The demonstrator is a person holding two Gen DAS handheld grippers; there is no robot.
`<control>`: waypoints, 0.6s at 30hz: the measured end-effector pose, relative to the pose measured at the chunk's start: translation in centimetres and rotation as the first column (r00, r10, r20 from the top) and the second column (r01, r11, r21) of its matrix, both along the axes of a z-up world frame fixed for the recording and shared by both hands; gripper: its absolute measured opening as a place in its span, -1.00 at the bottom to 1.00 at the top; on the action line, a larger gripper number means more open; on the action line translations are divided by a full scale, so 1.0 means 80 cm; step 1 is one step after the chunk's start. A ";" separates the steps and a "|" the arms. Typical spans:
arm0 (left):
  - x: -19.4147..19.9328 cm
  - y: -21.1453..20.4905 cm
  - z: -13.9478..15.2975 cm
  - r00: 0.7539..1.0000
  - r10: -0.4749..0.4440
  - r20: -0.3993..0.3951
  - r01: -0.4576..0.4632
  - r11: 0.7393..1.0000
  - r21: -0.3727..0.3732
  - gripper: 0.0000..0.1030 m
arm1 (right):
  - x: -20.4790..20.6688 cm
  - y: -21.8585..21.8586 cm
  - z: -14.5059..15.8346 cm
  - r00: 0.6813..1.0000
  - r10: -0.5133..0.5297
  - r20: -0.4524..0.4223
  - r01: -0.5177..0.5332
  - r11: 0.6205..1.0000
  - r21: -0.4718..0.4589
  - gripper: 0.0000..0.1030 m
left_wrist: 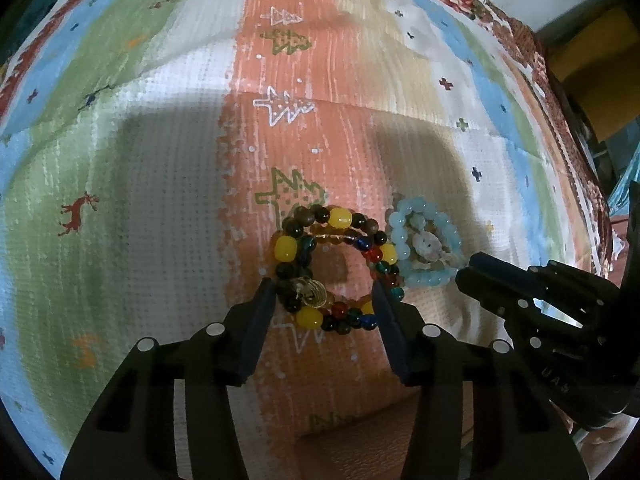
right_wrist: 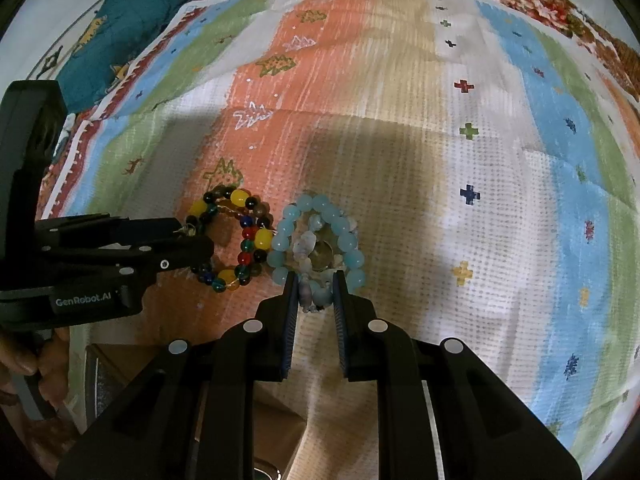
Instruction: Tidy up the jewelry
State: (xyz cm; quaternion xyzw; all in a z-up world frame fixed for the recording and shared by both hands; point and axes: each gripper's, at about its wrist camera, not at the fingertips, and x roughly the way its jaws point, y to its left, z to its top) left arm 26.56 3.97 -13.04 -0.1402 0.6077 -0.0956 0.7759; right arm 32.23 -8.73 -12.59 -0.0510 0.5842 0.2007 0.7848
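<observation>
Yellow, dark and multicoloured beads form the coiled bracelet (left_wrist: 334, 266) at frame centre on the striped cloth (left_wrist: 160, 160), left gripper (left_wrist: 325, 290) fingers apart, flanking it. Pale blue bracelet (right_wrist: 318, 240) lies touching alongside, right gripper (right_wrist: 316, 286) fingers clamped on its near edge.

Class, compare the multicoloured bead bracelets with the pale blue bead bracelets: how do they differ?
The multicoloured bracelets mix yellow, dark, red and blue beads; the pale blue bracelets are nearly one colour. The left tool straddles the multicoloured set widely; the right tool pinches the blue set's near edge narrowly. Both lie side by side on the patterned cloth.
</observation>
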 end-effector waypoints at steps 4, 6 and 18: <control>-0.001 0.000 0.004 1.000 -0.005 0.012 0.005 1.000 0.003 -0.08 | -0.001 0.000 0.002 1.000 0.005 0.005 -0.005 1.000 -0.002 -0.65; -0.001 -0.002 0.006 1.000 -0.007 0.017 0.007 1.000 0.001 -0.09 | -0.001 0.000 0.004 1.000 0.007 0.006 -0.007 1.000 -0.002 -0.65; -0.001 -0.018 0.003 0.999 -0.042 -0.009 0.042 0.999 0.009 -0.09 | -0.003 -0.001 0.006 1.000 0.010 0.006 -0.010 1.000 -0.002 -0.65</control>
